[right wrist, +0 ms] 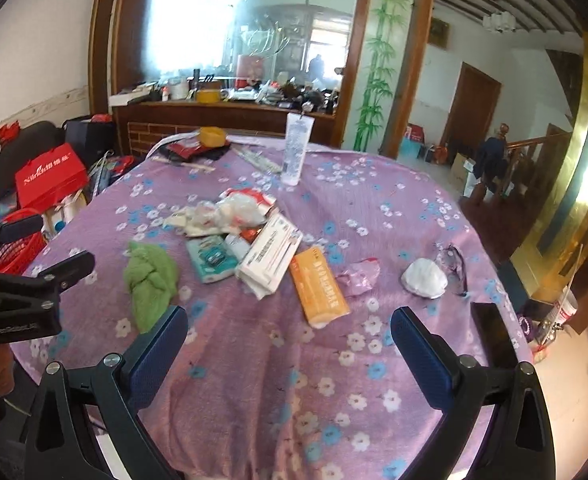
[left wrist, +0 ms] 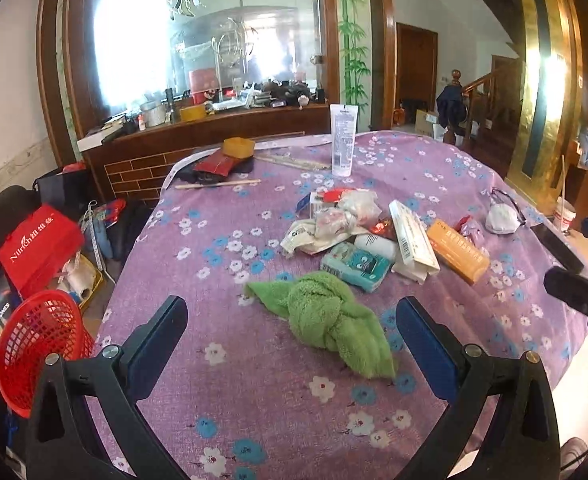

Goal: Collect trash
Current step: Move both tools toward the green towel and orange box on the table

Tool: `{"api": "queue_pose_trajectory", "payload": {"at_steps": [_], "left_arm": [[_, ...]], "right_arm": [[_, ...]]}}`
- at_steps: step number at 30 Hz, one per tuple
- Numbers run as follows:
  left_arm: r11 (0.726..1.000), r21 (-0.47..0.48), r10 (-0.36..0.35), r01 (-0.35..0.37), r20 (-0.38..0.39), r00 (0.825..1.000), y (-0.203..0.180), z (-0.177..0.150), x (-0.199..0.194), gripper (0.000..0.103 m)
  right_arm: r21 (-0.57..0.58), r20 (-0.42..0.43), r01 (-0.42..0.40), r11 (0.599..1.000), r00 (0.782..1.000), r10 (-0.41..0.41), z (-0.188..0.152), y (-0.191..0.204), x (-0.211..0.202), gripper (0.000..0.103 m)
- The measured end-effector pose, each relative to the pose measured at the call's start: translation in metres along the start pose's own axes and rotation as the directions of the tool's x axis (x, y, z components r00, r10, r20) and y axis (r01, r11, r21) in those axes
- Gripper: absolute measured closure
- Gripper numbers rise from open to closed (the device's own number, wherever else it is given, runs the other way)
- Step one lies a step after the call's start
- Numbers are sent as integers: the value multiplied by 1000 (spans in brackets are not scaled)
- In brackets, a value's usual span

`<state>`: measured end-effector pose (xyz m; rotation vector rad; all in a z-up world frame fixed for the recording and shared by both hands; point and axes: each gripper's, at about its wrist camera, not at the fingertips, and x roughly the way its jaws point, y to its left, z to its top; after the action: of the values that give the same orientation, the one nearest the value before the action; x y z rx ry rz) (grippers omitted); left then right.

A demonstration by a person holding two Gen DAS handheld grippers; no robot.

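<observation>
- The left claw (left wrist: 292,322) hangs over the near part of the table (left wrist: 254,408), its blue-padded fingers (left wrist: 156,344) spread wide with nothing between them.
- The right claw (right wrist: 290,330) is wide too and holds nothing; it hangs above the near edge of the same table.
- The table is round and covered with a soft purple cloth printed with white and blue flowers.
- The trash lies in a loose heap (left wrist: 350,216) near the middle of the table: crumpled white plastic wrappers, a long white carton (left wrist: 414,236), a teal packet (left wrist: 356,266) with a face printed on it, and a flat orange box (left wrist: 458,256) on the right side of the heap.
- A fluffy green towel (left wrist: 334,320), tied in a knot, lies just in front of the heap, nearest to the left claw.
- A crumpled white mask (right wrist: 424,278) lies apart on the right side, beside a pair of glasses (right wrist: 454,266).
- A tall white tube (left wrist: 344,138) stands upright behind the heap, and a small yellow box (left wrist: 238,147) sits at the far edge.
- A red plastic basket (left wrist: 38,344) with a mesh wall stands by the left edge of the table, lower than its top; I cannot tell what is inside.
- Only the right wrist view shows the dark flat phone (right wrist: 492,332) clearly and a pinkish wrapper (right wrist: 358,276) beside the orange box.
</observation>
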<state>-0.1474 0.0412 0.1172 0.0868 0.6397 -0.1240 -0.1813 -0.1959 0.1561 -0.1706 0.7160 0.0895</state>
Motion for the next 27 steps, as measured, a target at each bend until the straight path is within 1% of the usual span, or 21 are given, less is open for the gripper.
{"api": "queue_pose_trajectory", "payload": {"at_steps": [2,5,10,17,27], "left_arm": [[1000,-8,-14,14,-6,1000,2,0,-1,0],[1000,-6,-10,10,11,1000,5,0,-6,0],[1000,-18,2,-2,-1,1000,8,-1,-7,0],[999,-41,10,-10,-17,1000,13,-5,-8,0],[999,-39,12,-13,-27,1000,14,-10,-12,0]], "right_arm": [[0,-5,-4,1000,1000,4,-3,2,0,1],[8,-14,5,1000,1000,-5,-4,2,2,1],[30,-36,-1,1000,999,2,-6,3,6,1],[15,-41,-18,1000,999,19,-7,9,7,1],[-5,-50,-46,999,998,46,-9,17,6,1]]}}
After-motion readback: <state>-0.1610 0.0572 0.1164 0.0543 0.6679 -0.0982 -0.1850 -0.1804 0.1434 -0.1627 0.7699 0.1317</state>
